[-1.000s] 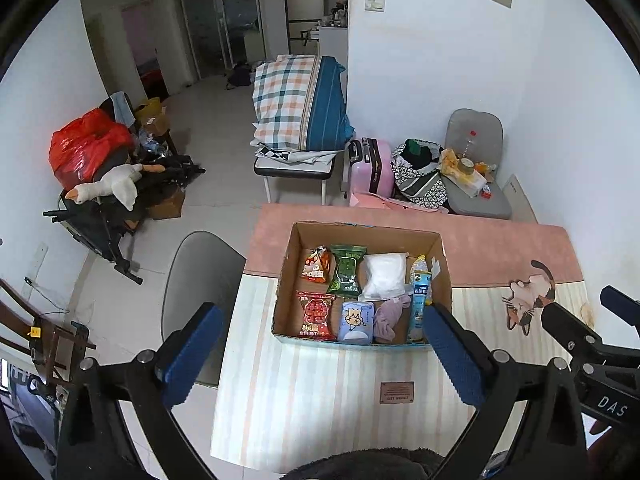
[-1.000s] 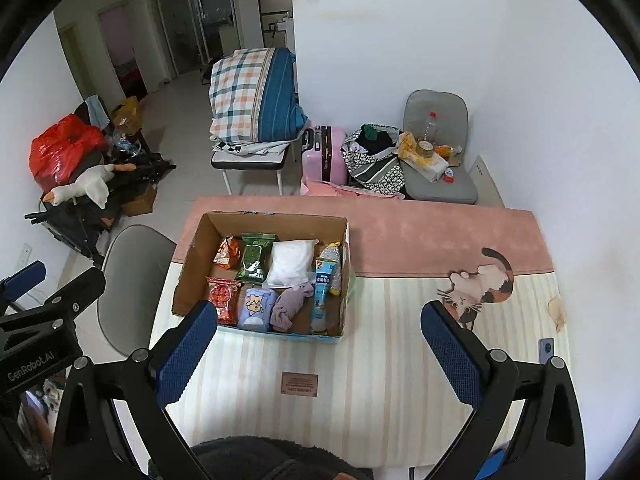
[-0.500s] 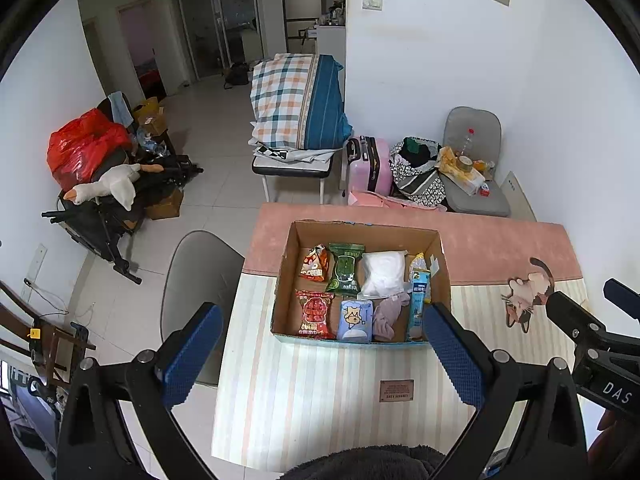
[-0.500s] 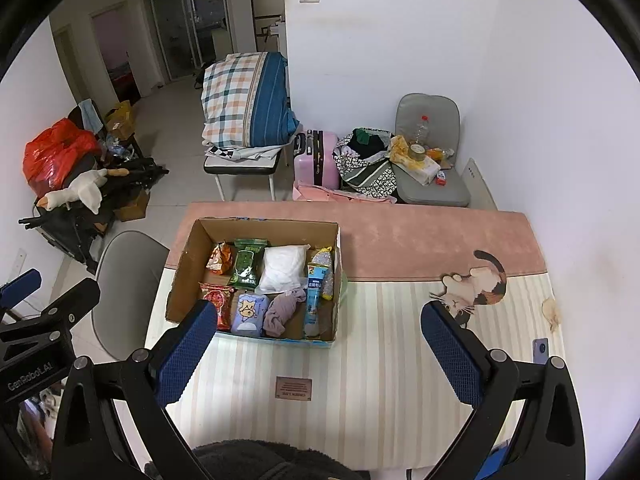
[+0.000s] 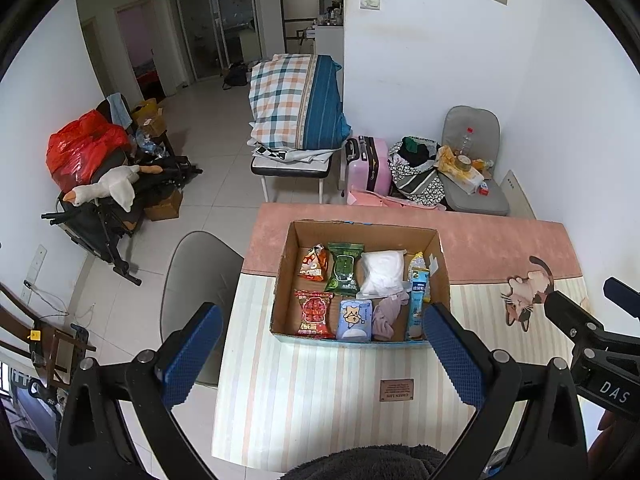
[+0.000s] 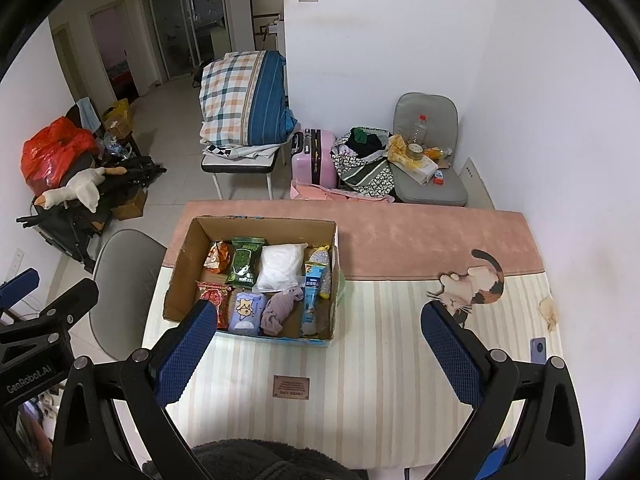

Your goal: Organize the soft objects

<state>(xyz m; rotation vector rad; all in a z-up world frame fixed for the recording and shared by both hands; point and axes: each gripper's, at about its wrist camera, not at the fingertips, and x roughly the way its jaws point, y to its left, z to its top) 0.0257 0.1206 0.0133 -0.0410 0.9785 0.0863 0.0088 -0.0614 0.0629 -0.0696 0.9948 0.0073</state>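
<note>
Through the left wrist camera I see my left gripper (image 5: 322, 354) spread wide and empty above the striped table (image 5: 320, 392). The cardboard box (image 5: 358, 284) sits ahead, holding snack packets, a white bag (image 5: 382, 272) and a mauve cloth (image 5: 386, 314).

On the right wrist camera, my right gripper (image 6: 320, 354) also gapes empty; the cardboard box (image 6: 256, 280) lies ahead to its left, mauve cloth (image 6: 280, 308) inside.

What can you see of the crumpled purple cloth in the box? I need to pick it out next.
The purple cloth is a small mauve fabric piece, soft and bunched into folds. It lies loose in the front row of the cardboard box, between the blue cat-print pack and the upright blue tube, with the white bag just behind it. Nothing grips it.
</note>
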